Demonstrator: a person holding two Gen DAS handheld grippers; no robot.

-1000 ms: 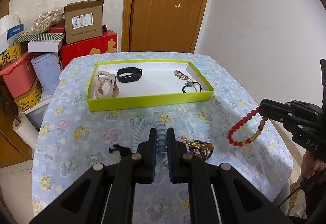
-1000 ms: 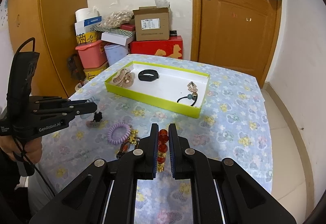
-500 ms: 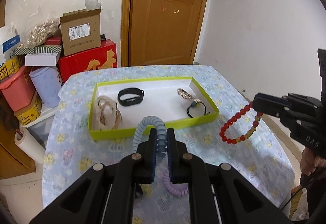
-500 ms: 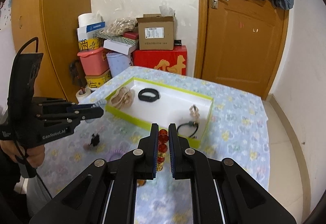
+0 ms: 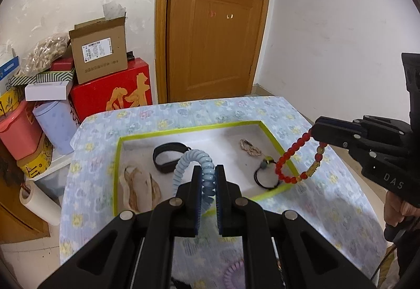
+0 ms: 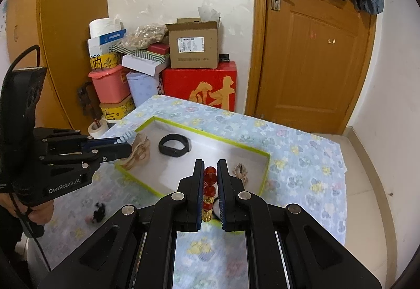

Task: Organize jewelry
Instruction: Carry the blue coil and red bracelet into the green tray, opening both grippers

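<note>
I've got the left tongs (image 5: 208,178) clamped on the blue coil tie (image 5: 193,161), right tongs (image 6: 210,178) on the red bead bracelet (image 5: 294,160); I'd lower both well inside the green-rimmed tray (image 5: 118,173) before letting go

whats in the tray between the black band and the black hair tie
A small gold ornament lies on the white tray floor between the black band and the black hair tie, seen in the left wrist view.

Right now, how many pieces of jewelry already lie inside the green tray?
4: a beige piece at its left end, a black band beside it, a gold piece toward the right, a black hair tie nearest the right corner. Grippers may hide more.
</note>
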